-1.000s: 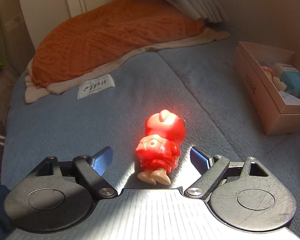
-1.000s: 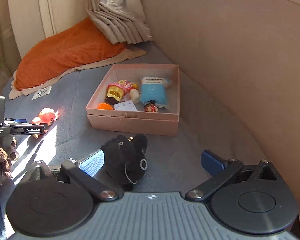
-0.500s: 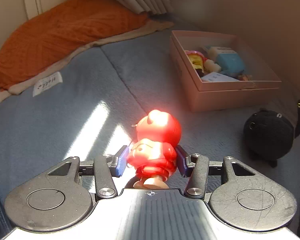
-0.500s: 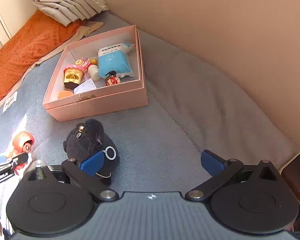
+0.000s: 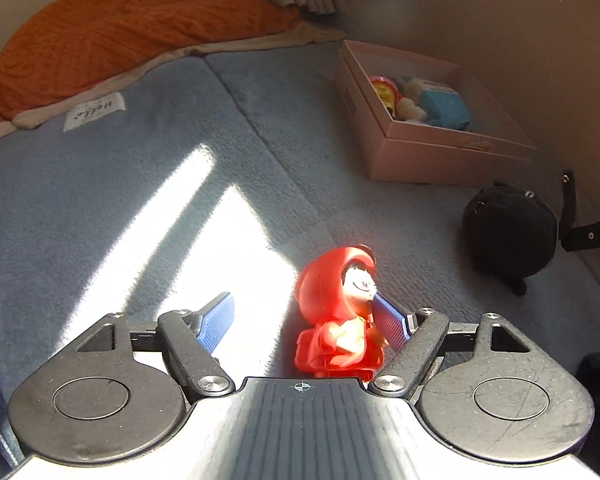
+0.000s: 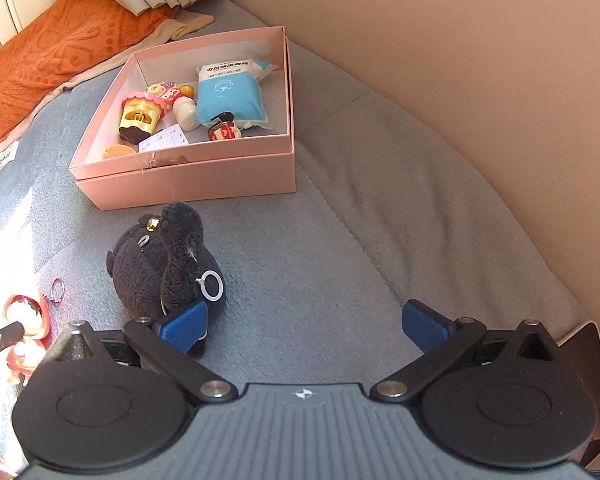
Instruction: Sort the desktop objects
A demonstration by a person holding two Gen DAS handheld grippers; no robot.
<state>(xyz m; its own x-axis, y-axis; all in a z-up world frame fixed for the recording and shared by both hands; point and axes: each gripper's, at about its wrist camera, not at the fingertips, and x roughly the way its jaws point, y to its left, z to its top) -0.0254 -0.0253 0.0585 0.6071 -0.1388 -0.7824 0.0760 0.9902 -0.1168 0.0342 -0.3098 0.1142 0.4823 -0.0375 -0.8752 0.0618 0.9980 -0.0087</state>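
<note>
A red hooded toy figure (image 5: 336,312) stands on the blue-grey cushion between the fingers of my left gripper (image 5: 304,316). Its jaws are opening and stand wide; the figure leans by the right pad (image 5: 388,320), with a broad gap to the left pad. The figure (image 6: 24,320) also shows at the right wrist view's left edge. A black plush toy (image 6: 164,268) lies in front of the pink box (image 6: 188,184). My right gripper (image 6: 304,322) is open, its left fingertip beside the plush, nothing between the pads. In the left wrist view the plush (image 5: 508,232) lies right of the figure.
The pink box (image 5: 440,156) holds several small toys and a blue packet (image 6: 230,96). An orange blanket (image 5: 132,28) and folded grey cloth lie at the back. A beige padded wall (image 6: 460,60) curves along the right. A small key ring (image 6: 56,290) lies near the figure.
The left jaws closed on the red figure, then spread apart again; the figure now faces the camera, nearer the right pad. The right gripper tipped downward and drew closer to the black plush.
</note>
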